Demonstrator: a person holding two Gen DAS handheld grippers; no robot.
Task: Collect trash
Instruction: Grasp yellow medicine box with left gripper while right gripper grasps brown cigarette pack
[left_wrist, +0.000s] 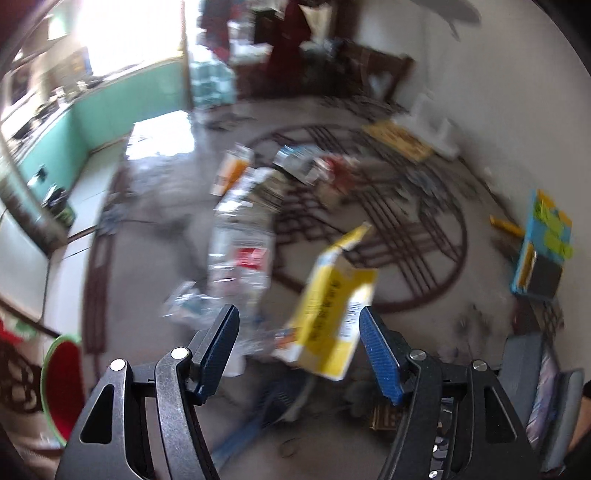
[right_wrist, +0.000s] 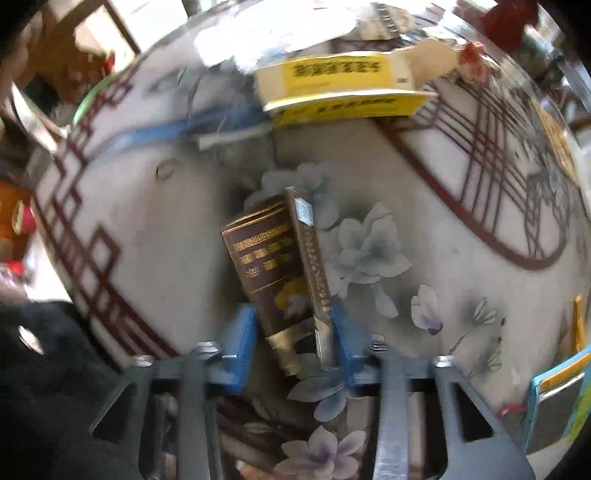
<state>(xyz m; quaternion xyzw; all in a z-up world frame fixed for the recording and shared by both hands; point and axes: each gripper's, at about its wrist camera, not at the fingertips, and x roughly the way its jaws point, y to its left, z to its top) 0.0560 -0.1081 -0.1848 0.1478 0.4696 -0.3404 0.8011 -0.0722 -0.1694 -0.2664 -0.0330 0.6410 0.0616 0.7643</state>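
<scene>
The right gripper (right_wrist: 291, 332) pointed down at the flowered table mat (right_wrist: 388, 258), its blue pads against both sides of a dark brown box (right_wrist: 273, 266) (lid flap hanging open). The left gripper (left_wrist: 299, 328) stood open, holding nothing; beyond it on the mat lay a yellow carton (left_wrist: 332, 314) and a crumpled clear bottle (left_wrist: 240, 254).

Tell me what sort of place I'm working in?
Likely a lived-in home: a floral patterned tablecloth strewn with a yellow carton and crushed plastic bottle, with wooden furniture behind.
</scene>
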